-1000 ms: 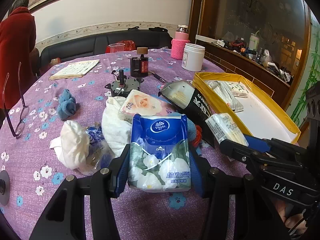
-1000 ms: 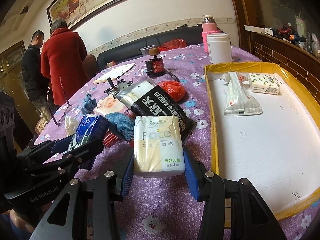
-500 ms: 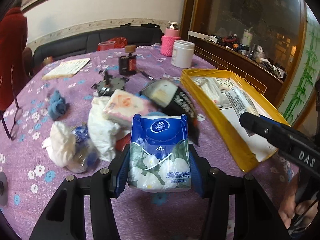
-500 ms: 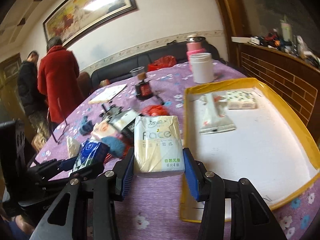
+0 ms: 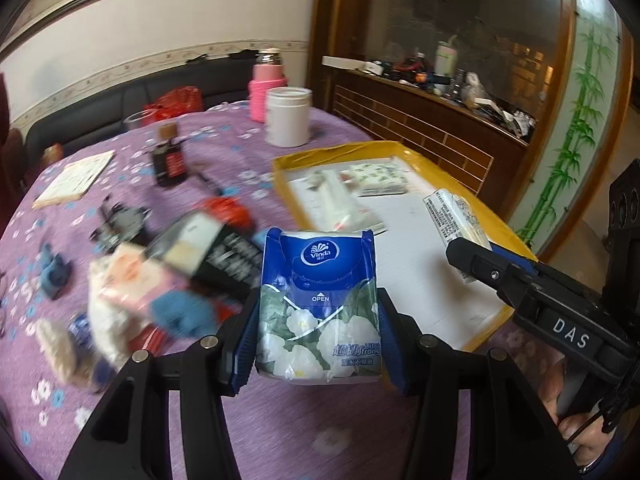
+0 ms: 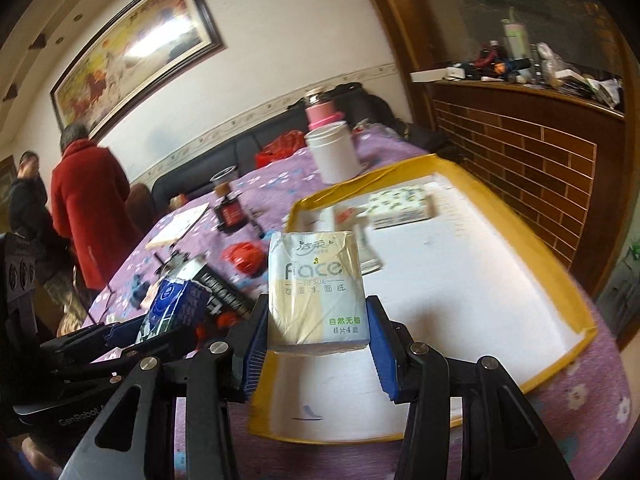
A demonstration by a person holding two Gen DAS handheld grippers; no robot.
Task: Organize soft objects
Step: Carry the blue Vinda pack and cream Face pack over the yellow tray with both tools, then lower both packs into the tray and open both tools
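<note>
Purple floral bench (image 5: 280, 432): left hand-held gripper (image 5: 318, 344) pinching Vinda tissue pack (image 5: 318, 304), right hand-held gripper (image 6: 318, 332) pinching Face tissue pack (image 6: 316, 292); transport step, next lower both into yellow-rimmed tray (image 6: 576, 292).

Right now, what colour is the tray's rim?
Yellow, around a white floor; the tray shows best in the right wrist view.

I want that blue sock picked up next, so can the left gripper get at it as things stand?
Probably not: the left gripper is shut on the Vinda tissue pack, so its jaws are occupied. The blue sock itself lies uncovered on the tablecloth.
</note>
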